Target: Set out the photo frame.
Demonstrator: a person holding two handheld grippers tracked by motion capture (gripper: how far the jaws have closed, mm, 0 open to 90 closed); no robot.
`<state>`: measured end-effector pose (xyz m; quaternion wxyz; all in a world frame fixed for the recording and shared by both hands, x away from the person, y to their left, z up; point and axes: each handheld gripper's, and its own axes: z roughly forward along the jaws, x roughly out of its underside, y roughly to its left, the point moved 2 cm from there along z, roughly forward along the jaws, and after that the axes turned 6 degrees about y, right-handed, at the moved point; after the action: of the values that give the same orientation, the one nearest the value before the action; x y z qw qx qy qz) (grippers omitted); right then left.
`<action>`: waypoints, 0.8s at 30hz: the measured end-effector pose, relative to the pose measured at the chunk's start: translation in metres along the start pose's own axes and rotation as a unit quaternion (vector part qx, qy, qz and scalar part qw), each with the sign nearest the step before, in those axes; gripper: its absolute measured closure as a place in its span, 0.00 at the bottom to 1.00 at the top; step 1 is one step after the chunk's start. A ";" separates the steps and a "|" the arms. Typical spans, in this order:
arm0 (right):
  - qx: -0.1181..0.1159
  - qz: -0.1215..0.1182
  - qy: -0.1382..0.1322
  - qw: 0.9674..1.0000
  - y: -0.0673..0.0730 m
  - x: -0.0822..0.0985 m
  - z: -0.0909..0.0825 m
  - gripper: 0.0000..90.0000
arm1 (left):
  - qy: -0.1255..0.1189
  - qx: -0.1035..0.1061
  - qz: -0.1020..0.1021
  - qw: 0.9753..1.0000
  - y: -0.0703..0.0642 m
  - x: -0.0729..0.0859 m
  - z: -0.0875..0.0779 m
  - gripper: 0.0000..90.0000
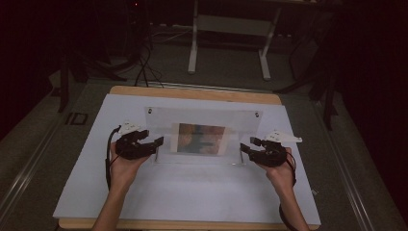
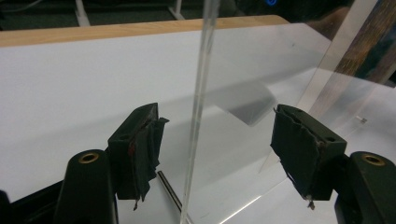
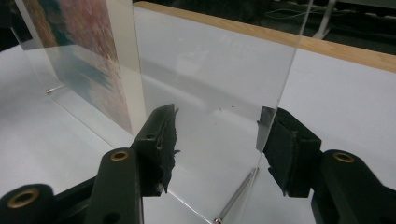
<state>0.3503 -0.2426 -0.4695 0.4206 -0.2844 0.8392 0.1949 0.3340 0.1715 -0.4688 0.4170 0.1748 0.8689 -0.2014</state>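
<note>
Both grippers, left and right, stood open, jaws straddling the side edges of the upright clear frame on the white board. Neither had clamped yet. Risk: uneven closing could tip or skid the smooth acrylic, or let it slip when lifted.

We are looking at a clear plastic picture frame standing upright near the middle of the white counter, its wide face turned toward us. A colourful picture in reds, oranges and blue-greens is sitting in its centre, with bare clear margins on both sides. Thin metal pins are showing at its lower corners.
</note>
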 end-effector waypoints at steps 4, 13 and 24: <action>0.008 -0.001 -0.001 1.000 0.000 0.000 -0.001 0.55 | 0.000 0.001 0.002 1.000 0.000 0.000 0.000 0.36; 0.001 0.000 -0.002 1.000 0.000 0.002 -0.002 0.56 | -0.001 0.002 -0.002 1.000 0.000 0.000 0.001 0.36; -0.014 -0.001 0.012 1.000 -0.009 0.002 -0.010 0.51 | -0.007 0.016 0.001 1.000 0.006 -0.003 -0.014 0.36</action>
<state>0.3489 -0.2554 -0.4664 0.4065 -0.2940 0.8409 0.2028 0.3288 0.1831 -0.4595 0.4204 0.1812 0.8623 -0.2164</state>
